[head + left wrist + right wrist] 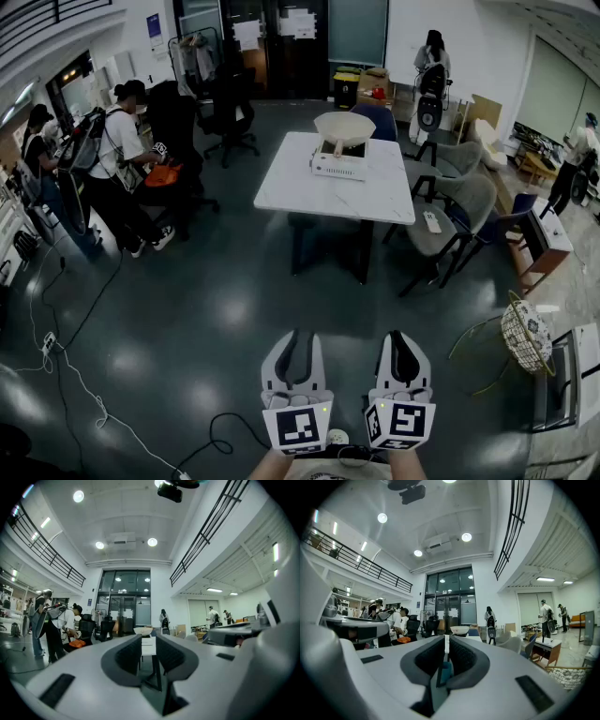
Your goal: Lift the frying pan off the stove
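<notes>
A cream frying pan (344,127) sits on a white countertop stove (336,168), which stands on the far end of a white table (309,195) across the room. Small and far off, the pan (143,630) also shows in the left gripper view, and the pan (460,630) in the right gripper view. My left gripper (299,336) and right gripper (405,337) hang side by side close to my body, well short of the table. Both are shut with nothing in them, and both point toward the table.
Grey chairs (457,202) stand to the right of the table. People (114,141) are gathered by black office chairs at the left, and a person (432,58) stands at the back. A black cable (225,433) lies on the dark floor before me. A wire basket (526,337) stands at the right.
</notes>
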The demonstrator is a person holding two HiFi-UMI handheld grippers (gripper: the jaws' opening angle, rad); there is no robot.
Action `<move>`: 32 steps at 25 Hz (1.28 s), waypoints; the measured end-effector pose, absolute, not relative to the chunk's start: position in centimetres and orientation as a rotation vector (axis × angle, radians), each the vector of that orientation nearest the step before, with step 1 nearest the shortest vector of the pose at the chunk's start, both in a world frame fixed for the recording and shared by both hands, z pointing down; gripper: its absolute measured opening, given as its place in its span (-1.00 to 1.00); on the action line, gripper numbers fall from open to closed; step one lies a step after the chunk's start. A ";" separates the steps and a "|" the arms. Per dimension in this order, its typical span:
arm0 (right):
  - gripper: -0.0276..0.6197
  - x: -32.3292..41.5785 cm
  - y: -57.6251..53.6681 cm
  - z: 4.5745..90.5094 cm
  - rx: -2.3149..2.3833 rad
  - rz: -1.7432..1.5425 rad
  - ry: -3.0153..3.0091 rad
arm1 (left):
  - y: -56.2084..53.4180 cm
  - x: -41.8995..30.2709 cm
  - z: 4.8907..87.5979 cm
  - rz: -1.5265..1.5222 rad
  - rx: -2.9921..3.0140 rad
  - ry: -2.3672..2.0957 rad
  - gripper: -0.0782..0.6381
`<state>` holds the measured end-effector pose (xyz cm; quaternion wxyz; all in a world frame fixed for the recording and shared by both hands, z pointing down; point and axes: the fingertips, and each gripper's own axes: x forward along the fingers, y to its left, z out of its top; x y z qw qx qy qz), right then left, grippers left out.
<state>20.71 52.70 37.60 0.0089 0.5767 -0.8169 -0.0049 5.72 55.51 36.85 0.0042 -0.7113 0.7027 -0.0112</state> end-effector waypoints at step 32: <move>-0.79 14.7 49.8 39.1 1.894 0.053 -2.480 | 51.4 -1.5 38.3 -0.071 -2.294 2.144 -0.51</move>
